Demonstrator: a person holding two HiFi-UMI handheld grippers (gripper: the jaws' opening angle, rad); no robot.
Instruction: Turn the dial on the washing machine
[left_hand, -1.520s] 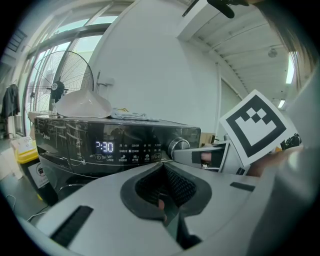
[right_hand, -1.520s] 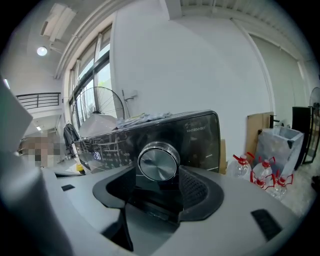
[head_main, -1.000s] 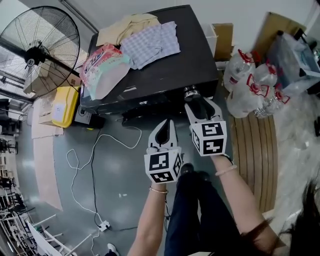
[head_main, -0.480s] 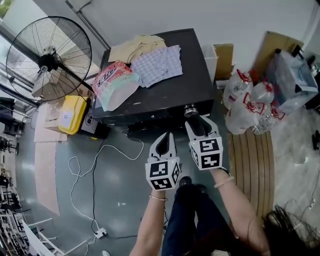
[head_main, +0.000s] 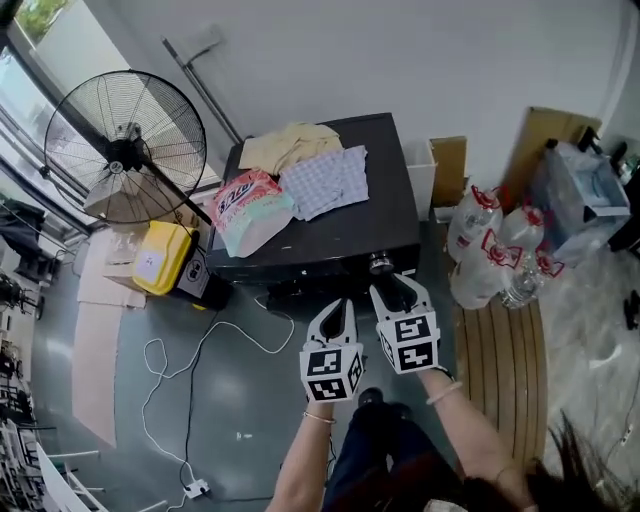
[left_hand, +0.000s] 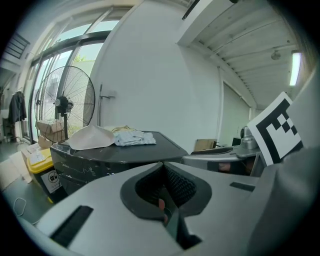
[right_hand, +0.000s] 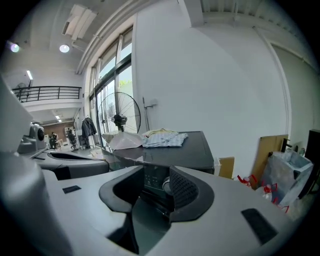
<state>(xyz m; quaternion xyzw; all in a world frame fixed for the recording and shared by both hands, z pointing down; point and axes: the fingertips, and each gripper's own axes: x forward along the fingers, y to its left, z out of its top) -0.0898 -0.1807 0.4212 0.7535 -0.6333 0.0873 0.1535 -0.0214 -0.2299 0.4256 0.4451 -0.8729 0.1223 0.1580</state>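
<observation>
The washing machine (head_main: 330, 235) stands black, with laundry on its top. The dial (head_main: 380, 264) sits on the front panel, near the machine's right end. The right gripper (head_main: 393, 288) points at that panel. Its jaws are apart and closing. In the right gripper view the dial (right_hand: 165, 186) shows in line with the gap, just ahead of the tips, and the pads do not press on it. The left gripper (head_main: 334, 318) is near the front of the machine, left of the dial, jaws together and empty.
</observation>
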